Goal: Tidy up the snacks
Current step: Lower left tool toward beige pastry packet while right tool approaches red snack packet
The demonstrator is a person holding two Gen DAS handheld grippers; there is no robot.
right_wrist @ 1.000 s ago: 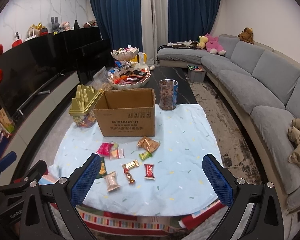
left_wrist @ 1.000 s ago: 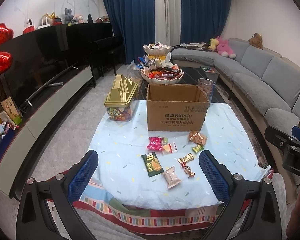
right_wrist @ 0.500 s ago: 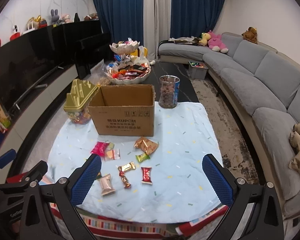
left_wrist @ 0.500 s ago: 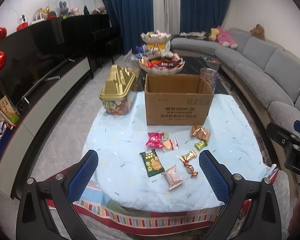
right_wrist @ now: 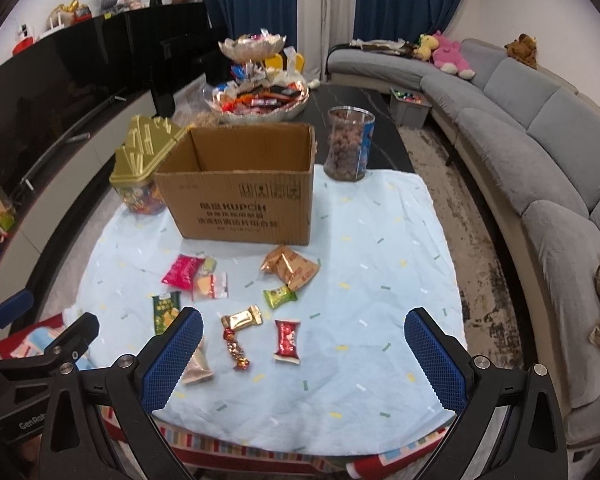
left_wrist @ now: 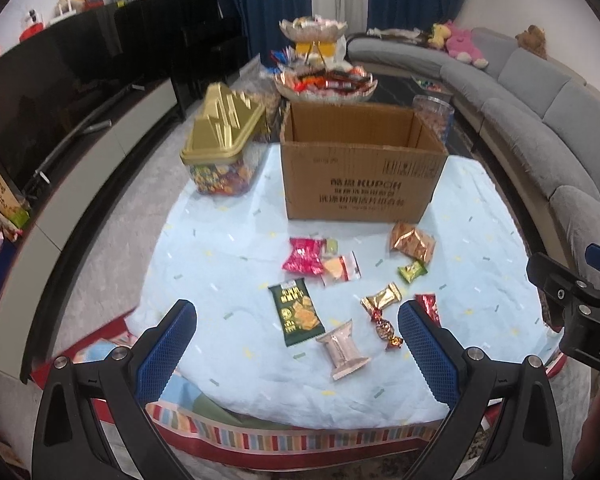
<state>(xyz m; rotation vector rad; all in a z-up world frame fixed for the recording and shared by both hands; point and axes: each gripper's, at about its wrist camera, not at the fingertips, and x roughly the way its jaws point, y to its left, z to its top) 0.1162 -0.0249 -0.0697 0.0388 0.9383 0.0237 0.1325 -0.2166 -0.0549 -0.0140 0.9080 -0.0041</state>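
Several small snack packets lie on a light blue cloth [left_wrist: 228, 280] in front of an open, empty-looking cardboard box [left_wrist: 360, 168]: a dark green packet [left_wrist: 296, 312], a pink one [left_wrist: 304, 255], a pale wrapped one [left_wrist: 342, 349], a copper one [left_wrist: 412, 242], a gold candy [left_wrist: 381, 295]. In the right wrist view a red packet [right_wrist: 287, 339] and small green candy [right_wrist: 280, 296] also show. My left gripper [left_wrist: 296, 354] is open and empty above the table's near edge. My right gripper [right_wrist: 304, 364] is open and empty, hovering near the red packet.
A gold-lidded candy jar [left_wrist: 222, 152] stands left of the box. A clear jar of nuts [right_wrist: 350, 144] stands behind the box's right side. A tiered bowl of sweets [right_wrist: 260, 96] sits farther back. A grey sofa [right_wrist: 540, 152] runs along the right.
Both grippers have moved forward and lower toward the table; the snacks and box now look larger and closer. Nothing has been picked up.
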